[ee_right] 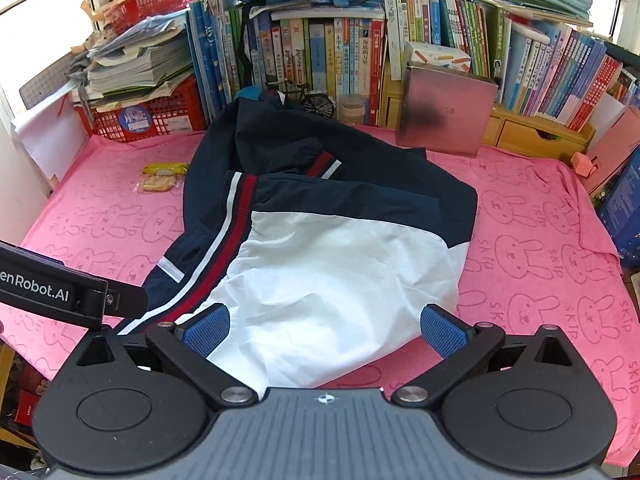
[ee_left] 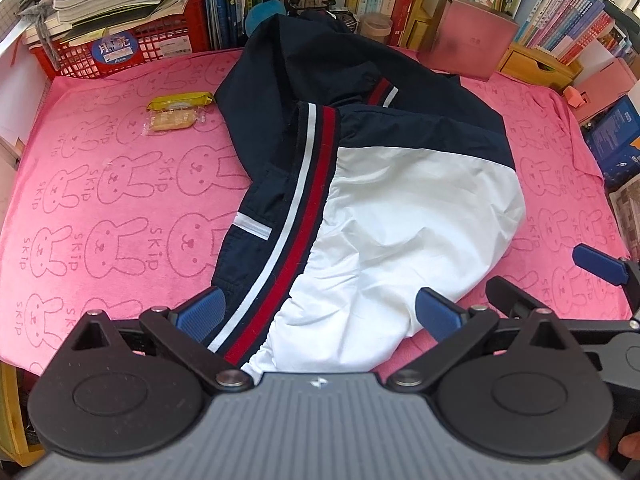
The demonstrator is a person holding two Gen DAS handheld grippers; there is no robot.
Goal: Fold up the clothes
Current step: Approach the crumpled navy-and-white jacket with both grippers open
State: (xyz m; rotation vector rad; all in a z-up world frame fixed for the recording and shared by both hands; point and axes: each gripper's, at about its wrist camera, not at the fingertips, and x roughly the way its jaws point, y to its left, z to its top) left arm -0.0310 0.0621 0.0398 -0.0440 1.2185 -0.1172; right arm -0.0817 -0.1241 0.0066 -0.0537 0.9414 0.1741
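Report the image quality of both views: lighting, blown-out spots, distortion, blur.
Left wrist view: bright, even light; the jacket and towel are sharp; fisheye bends the books at the edges; the window corner at upper left is blown out. Right wrist view: windows at both top corners are blown out; a dark smudge blurs the box front.

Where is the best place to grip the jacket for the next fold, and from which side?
Probably the near white hem of the jacket: it lies loose and wrinkled at the towel's front edge, between the open right gripper's fingers. Come in low from the front.
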